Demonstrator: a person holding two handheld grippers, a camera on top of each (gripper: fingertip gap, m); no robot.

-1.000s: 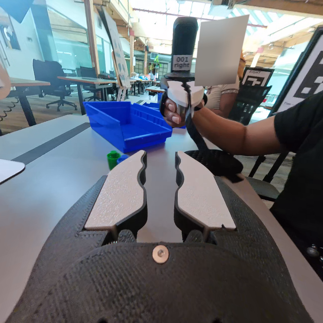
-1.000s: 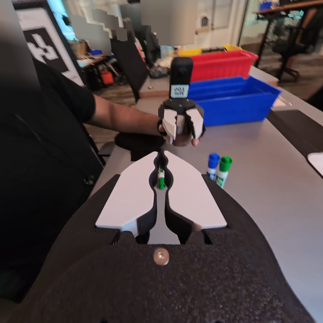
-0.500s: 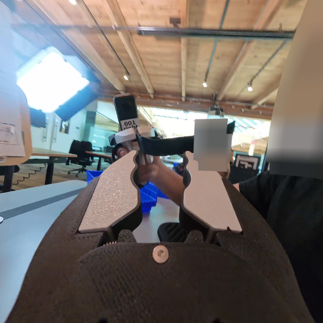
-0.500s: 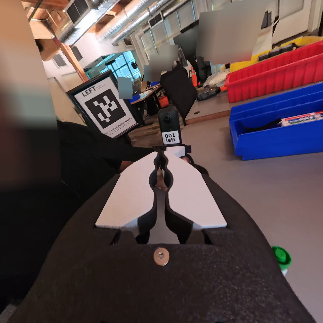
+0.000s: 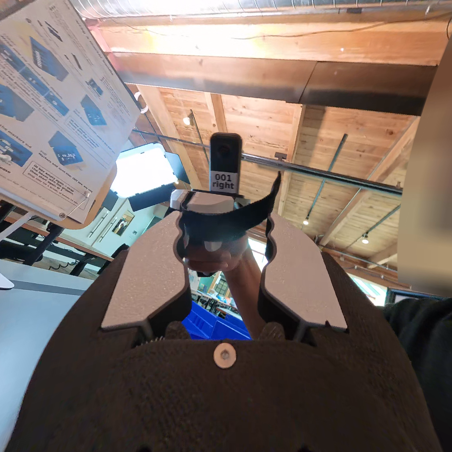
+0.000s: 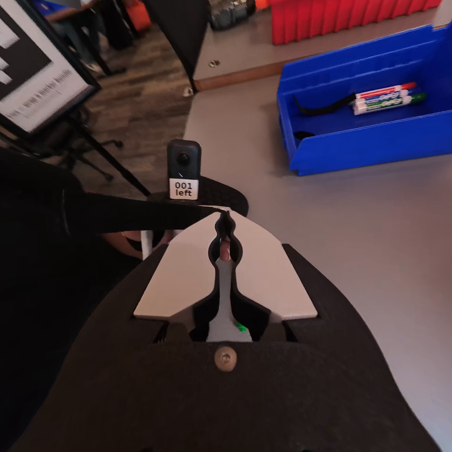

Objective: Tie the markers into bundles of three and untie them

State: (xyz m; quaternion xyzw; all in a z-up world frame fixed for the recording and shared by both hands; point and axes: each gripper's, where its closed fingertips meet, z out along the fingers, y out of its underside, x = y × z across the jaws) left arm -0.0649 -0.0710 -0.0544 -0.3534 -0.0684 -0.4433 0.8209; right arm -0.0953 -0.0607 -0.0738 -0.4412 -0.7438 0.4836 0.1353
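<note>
My right gripper (image 6: pixel 225 215) is shut on a black strap (image 6: pixel 137 217) that runs off to the left from its tips. In the left wrist view the right gripper (image 5: pixel 208 203) faces me, held up by a hand, and the strap (image 5: pixel 244 212) droops from it to the right. My left gripper (image 5: pixel 223 217) is open wide, tilted up toward the ceiling, with nothing between its fingers. A bit of a green marker (image 6: pixel 241 327) shows below the right gripper. A tied bundle of markers (image 6: pixel 381 100) lies in a blue bin (image 6: pixel 367 144).
A loose black strap (image 6: pixel 320 108) lies in the blue bin beside the bundle. A red bin (image 6: pixel 342 19) stands behind it. A sign on a stand (image 6: pixel 29 73) is at far left. An instruction board (image 5: pixel 49 110) hangs upper left over the grey table (image 5: pixel 36 318).
Both grippers rose from the table. The left view swung up to the ceiling and its jaws opened wider. The right gripper stayed shut on the strap, and the table markers dropped from view.
</note>
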